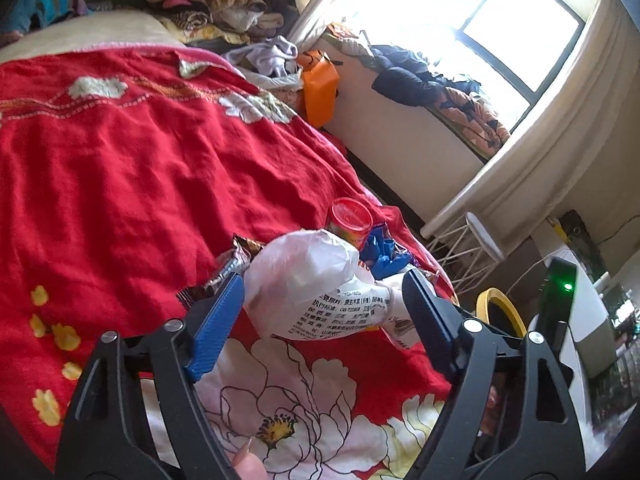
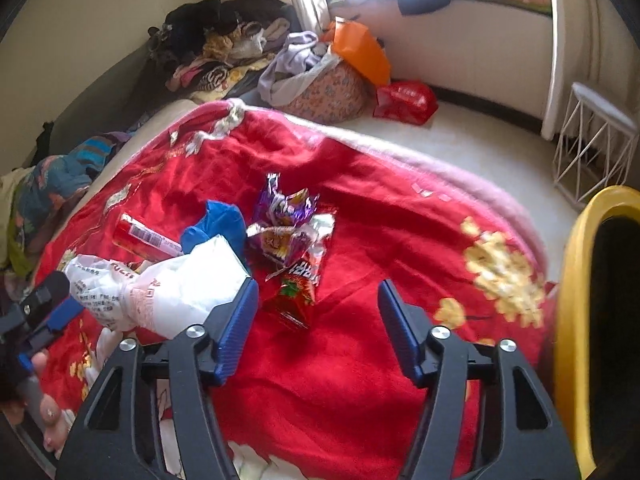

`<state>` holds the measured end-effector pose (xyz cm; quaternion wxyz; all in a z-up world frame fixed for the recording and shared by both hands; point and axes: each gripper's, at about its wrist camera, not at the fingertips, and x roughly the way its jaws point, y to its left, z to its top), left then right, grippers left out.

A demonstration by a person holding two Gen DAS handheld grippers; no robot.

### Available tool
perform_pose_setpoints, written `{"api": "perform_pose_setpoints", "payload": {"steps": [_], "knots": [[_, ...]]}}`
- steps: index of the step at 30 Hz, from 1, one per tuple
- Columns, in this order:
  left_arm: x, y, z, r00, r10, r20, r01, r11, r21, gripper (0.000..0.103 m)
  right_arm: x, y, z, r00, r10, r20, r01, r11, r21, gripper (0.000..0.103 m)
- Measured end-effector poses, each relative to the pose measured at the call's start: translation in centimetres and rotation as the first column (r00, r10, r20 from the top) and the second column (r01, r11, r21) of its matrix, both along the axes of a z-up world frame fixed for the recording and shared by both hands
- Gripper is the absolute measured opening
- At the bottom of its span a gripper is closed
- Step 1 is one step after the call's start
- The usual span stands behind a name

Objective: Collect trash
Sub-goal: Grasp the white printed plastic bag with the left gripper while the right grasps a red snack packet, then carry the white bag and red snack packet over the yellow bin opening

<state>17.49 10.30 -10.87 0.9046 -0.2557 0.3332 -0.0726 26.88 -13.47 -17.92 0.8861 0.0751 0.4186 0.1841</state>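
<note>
Trash lies on a red flowered blanket [image 2: 360, 208]. A crumpled white plastic bag [image 1: 316, 292] with printed text sits between the wide-open fingers of my left gripper [image 1: 324, 304]; the pads stand apart from it. Behind it are a red-lidded can [image 1: 349, 220], a blue crumpled glove [image 1: 384, 254] and a brown wrapper [image 1: 236, 260]. In the right wrist view the white bag [image 2: 168, 288], the red can [image 2: 144, 238], the blue glove [image 2: 220, 224] and shiny snack wrappers [image 2: 292, 236] lie ahead. My right gripper [image 2: 318, 312] is open and empty above the blanket. The left gripper [image 2: 48, 312] shows at the far left.
A yellow-rimmed bin [image 2: 576, 320] stands at the right beside the bed; its rim [image 1: 500, 308] shows in the left wrist view. A white wire stool [image 2: 592, 140], an orange bag [image 2: 360, 52], a red bag [image 2: 404, 102] and piles of clothes [image 2: 224, 48] are around.
</note>
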Motion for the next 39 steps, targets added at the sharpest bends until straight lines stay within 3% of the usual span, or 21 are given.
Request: {"api": "perform_pose_setpoints", "payload": {"steps": [2, 4, 7, 14, 27, 39], "knots": [[0.3, -0.1, -0.4, 1.000, -0.014, -0.010, 0.014, 1.000, -0.012, 0.068, 0.1, 0.1, -0.5, 1.000, 0.006, -0.019, -0.006, 1.000, 0.008, 0.046], [0.6, -0.3, -0.8, 0.999, -0.024, -0.021, 0.023, 1.000, -0.014, 0.061, 0.1, 0.1, -1.1, 0.999, 0.013, -0.047, -0.012, 1.000, 0.021, 0.027], [0.7, -0.4, -1.2, 0.999, -0.033, -0.034, 0.033, 0.999, -0.018, 0.048, -0.8, -0.4, -1.1, 0.999, 0.019, -0.047, -0.017, 0.999, 0.046, 0.026], [0.6, -1.2, -0.8, 0.996, -0.087, -0.026, 0.087, 0.996, -0.006, 0.036, -4.0, -2.0, -0.4, 1.000, -0.014, -0.011, 0.014, 0.999, 0.029, 0.026], [-1.2, -4.8, 1.2, 0.976, -0.215, 0.023, 0.214, 0.975, 0.053, 0.032, -8.5, -7.1, 1.8, 0.991, -0.111, 0.069, 0.109, 0.994, 0.021, 0.026], [-2.1, -7.8, 3.2, 0.958, -0.278, 0.065, 0.270, 0.957, 0.107, 0.031, -10.9, -10.7, 3.8, 0.978, -0.167, 0.127, 0.162, 0.986, 0.047, 0.026]]}}
